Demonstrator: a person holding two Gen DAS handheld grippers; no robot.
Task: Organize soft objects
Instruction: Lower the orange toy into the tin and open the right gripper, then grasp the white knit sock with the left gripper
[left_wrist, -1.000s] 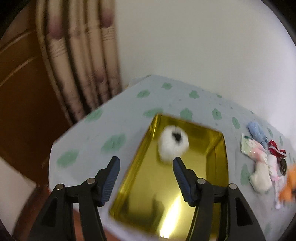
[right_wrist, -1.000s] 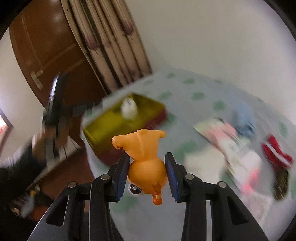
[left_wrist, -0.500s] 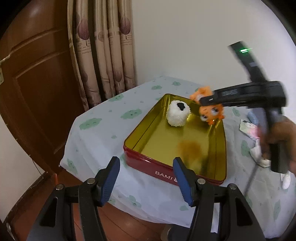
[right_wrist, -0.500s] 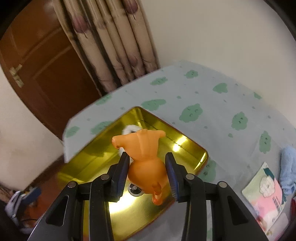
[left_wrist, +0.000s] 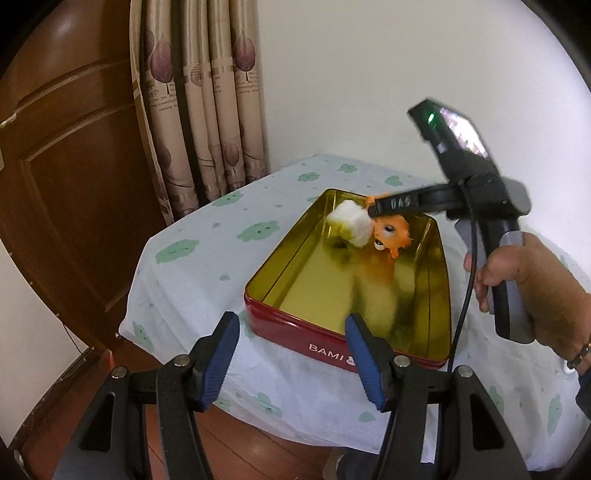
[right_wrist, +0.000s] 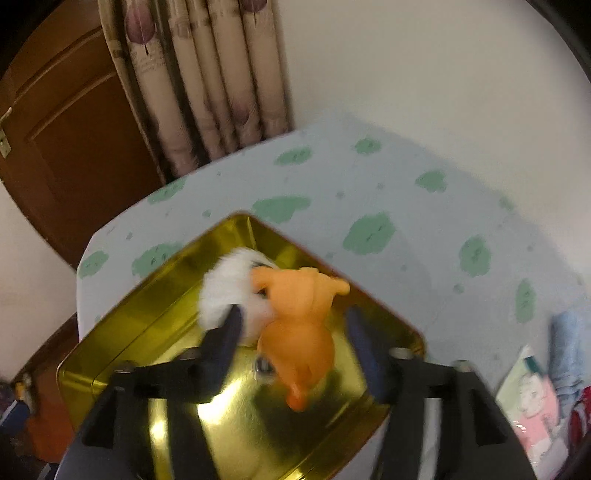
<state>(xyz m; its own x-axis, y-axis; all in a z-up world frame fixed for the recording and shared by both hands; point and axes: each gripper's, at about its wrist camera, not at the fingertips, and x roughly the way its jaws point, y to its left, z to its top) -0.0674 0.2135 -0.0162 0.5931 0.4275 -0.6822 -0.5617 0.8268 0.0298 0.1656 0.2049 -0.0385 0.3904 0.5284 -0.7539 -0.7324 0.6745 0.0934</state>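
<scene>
A red tin with a gold inside (left_wrist: 369, 345) stands on the table; it also shows in the right wrist view (right_wrist: 122, 332). A white fluffy ball (left_wrist: 351, 221) (right_wrist: 225, 295) lies at its far end. An orange plush toy (left_wrist: 393, 236) (right_wrist: 299, 328) is right beside the ball, upside down, inside the tin. My right gripper (right_wrist: 293, 325) (left_wrist: 376, 210) is open around the orange toy, its fingers (right_wrist: 227, 336) spread apart from it. My left gripper (left_wrist: 290, 363) is open and empty, held back off the tin's near edge.
The table wears a pale cloth with green cloud prints (left_wrist: 184, 266). More soft items lie at the right: a blue cloth (right_wrist: 569, 343), a pink packet (right_wrist: 532, 402), something red (right_wrist: 581, 417). A wooden door (left_wrist: 66, 184) and curtain (left_wrist: 207, 122) stand at left.
The right gripper carried the orange toy over the tin, lowered it beside the white ball and opened. The left gripper pulled back from the tin.
</scene>
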